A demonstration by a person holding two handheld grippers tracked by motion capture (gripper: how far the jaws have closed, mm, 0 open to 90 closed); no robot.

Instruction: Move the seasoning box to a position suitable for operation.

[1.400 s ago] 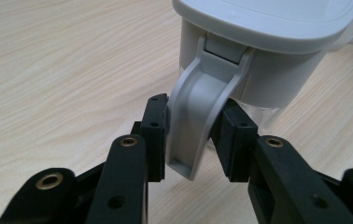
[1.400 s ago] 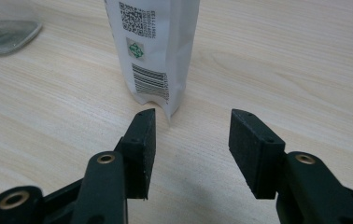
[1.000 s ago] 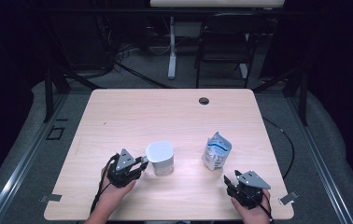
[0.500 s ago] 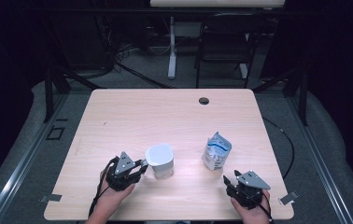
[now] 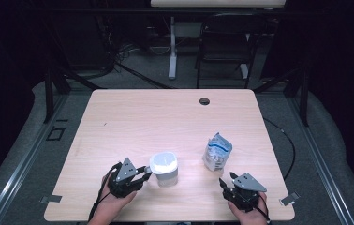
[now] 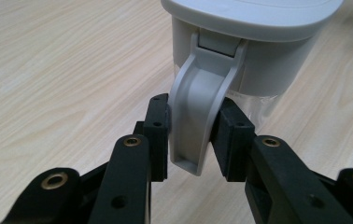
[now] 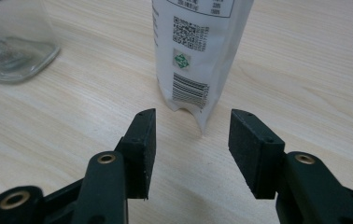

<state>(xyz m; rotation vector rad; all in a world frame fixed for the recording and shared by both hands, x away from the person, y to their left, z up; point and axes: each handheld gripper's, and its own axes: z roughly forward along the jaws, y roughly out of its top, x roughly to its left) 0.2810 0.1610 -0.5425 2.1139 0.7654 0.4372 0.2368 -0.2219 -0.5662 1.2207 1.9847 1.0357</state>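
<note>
Two things stand on your table [image 5: 133, 117] in the high view: a white-lidded jug [image 5: 164, 168] near the front edge, left of the middle, and a white and blue pouch [image 5: 216, 151] to its right, a little farther back and well apart from it. Your left gripper [image 5: 143, 172] reaches the jug's left side from the near left, and your right gripper [image 5: 223, 183] sits near the front edge, just in front of the pouch. From this height the jug reads as a pale round lid over a see-through body; you cannot tell here how either pair of jaws stands.

Your left gripper view settles that for the left gripper [image 6: 192, 140]: the pads are clamped on both sides of the jug's grey handle [image 6: 198, 121], which curves down from a hinge under the lid [image 6: 251, 16]. Below the grey collar the jug's wall is clear, and the wood shows through it.

Your right gripper view shows the right gripper [image 7: 191, 149] spread wide, jaws apart and gripping nothing. The pouch [image 7: 193, 56] stands upright just beyond the tips, centred between them, not touching; its barcode, a green mark and a square code face you. The jug's clear base [image 7: 13, 51] sits at the far left of this view.
</note>
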